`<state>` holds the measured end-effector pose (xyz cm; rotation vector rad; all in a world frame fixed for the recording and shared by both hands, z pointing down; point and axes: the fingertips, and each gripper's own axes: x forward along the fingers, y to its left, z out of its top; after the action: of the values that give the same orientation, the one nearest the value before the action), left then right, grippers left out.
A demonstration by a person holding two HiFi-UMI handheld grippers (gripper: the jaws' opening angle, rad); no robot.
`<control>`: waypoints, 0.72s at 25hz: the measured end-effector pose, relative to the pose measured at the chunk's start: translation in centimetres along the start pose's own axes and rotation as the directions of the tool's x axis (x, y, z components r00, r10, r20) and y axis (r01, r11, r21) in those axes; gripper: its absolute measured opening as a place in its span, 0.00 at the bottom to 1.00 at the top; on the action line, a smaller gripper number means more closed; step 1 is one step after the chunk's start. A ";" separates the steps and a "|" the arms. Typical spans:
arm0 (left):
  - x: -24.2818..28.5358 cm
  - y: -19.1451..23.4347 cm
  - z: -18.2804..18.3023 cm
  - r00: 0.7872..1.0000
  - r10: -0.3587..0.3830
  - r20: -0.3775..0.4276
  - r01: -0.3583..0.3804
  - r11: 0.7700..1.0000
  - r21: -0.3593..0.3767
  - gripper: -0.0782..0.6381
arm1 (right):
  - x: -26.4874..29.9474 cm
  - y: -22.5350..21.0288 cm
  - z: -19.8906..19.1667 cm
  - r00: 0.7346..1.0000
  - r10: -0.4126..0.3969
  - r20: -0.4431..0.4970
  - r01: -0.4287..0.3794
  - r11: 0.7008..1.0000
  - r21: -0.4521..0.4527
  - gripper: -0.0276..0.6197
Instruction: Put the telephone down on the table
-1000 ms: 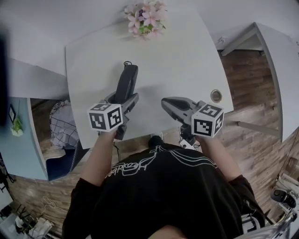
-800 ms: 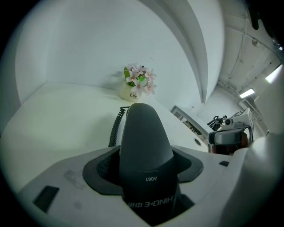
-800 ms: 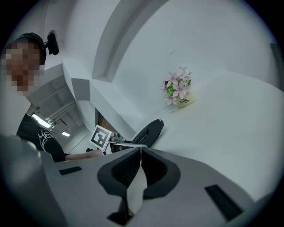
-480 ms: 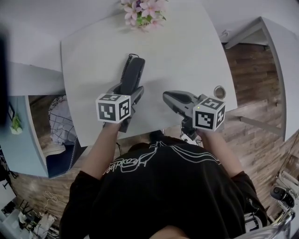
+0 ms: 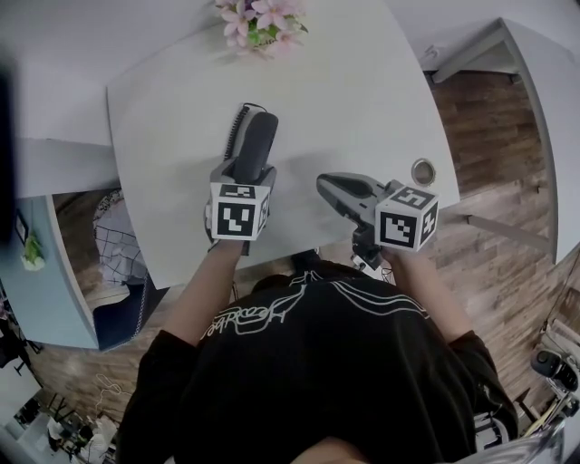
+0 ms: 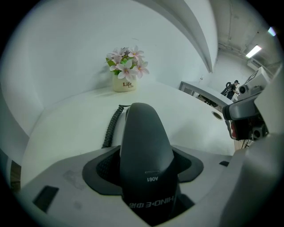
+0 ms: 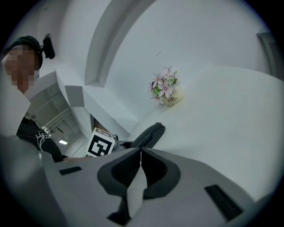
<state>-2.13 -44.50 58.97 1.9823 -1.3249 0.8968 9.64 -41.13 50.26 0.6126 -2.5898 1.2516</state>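
Observation:
A black telephone handset sits between the jaws of my left gripper, over the left middle of the white table. The jaws are closed on the handset's near end, and its far end points toward the flowers. Its coiled cord trails on the table along its left side. In the left gripper view the handset fills the gap between the pads. I cannot tell whether its far end touches the table. My right gripper hovers over the table's near edge, shut and empty; the handset shows beyond its closed jaws.
A small pot of pink flowers stands at the table's far edge. A round cable hole lies near the right edge. Left of the table a wire basket stands on the floor. Another white desk is at the right.
My left gripper has carried the handset forward over the table, toward the flowers. The right gripper has hardly moved.

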 end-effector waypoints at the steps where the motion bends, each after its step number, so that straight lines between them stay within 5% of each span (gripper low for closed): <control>1: 0.0 0.0 0.0 1.000 0.005 0.000 -0.005 1.000 0.004 0.52 | 0.0 -0.1 -0.1 1.000 0.000 0.000 0.000 1.000 0.004 0.10; 11: -0.3 0.1 0.3 0.999 0.041 0.036 -0.043 0.998 0.036 0.58 | 0.1 -0.2 -0.6 1.000 -0.013 -0.008 0.013 1.000 0.003 0.10; 18: -2.6 0.1 0.4 0.995 0.011 0.103 -0.009 1.000 -0.014 0.63 | -0.7 0.5 -0.8 0.997 -0.071 0.014 0.071 0.997 -0.041 0.10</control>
<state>-2.88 -43.44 56.73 2.0366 -1.3951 0.7973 10.07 -40.03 50.19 0.7006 -2.5734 1.1730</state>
